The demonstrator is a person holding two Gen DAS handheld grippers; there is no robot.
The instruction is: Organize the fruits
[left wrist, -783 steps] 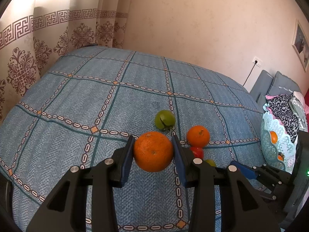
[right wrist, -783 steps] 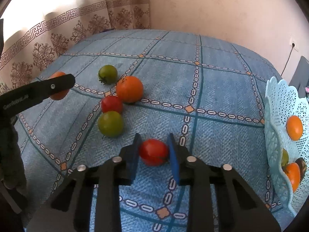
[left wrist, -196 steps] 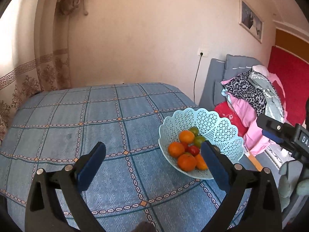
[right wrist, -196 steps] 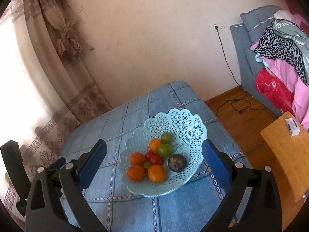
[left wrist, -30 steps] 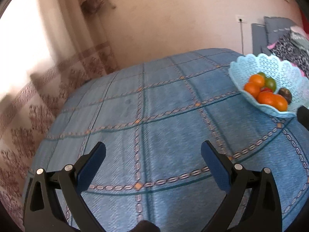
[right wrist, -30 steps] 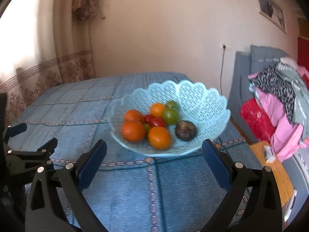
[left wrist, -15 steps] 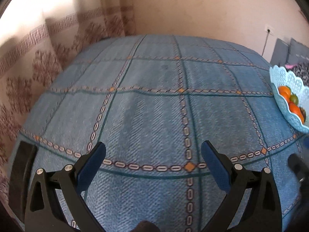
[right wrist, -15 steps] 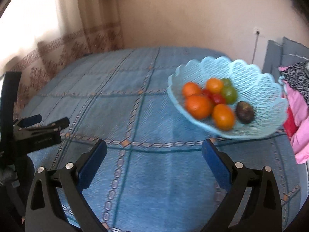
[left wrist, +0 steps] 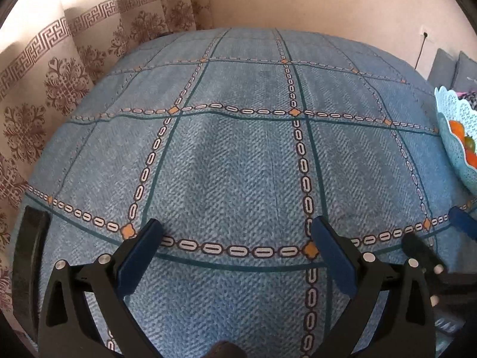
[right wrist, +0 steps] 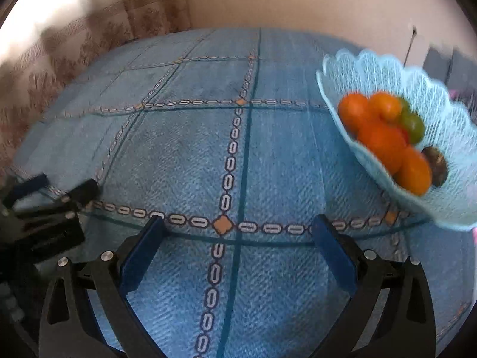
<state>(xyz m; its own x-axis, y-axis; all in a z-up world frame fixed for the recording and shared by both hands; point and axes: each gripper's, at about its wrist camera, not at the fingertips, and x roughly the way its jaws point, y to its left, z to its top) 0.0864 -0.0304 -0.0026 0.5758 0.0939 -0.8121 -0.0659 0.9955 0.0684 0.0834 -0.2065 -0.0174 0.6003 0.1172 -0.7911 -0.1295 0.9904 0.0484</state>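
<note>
A light blue lattice bowl (right wrist: 375, 68) stands on the blue patterned tablecloth (right wrist: 184, 155) at the right and holds several fruits: oranges (right wrist: 381, 143), a green fruit (right wrist: 413, 125) and a dark brown one (right wrist: 436, 164). The bowl also shows at the right edge of the left wrist view (left wrist: 456, 137). My left gripper (left wrist: 235, 235) is open and empty over bare cloth. My right gripper (right wrist: 235, 232) is open and empty, left of the bowl. No loose fruit shows on the cloth.
A patterned curtain (left wrist: 59, 68) hangs along the left and back of the table. A beige wall (left wrist: 328, 0) is behind. The left gripper shows at the left edge of the right wrist view (right wrist: 44, 208). Grey cushions (left wrist: 453, 65) lie beyond the bowl.
Both grippers have swung left and down toward the tablecloth. The bowl has slid to the right edge of each view. Both grippers stay open and empty.
</note>
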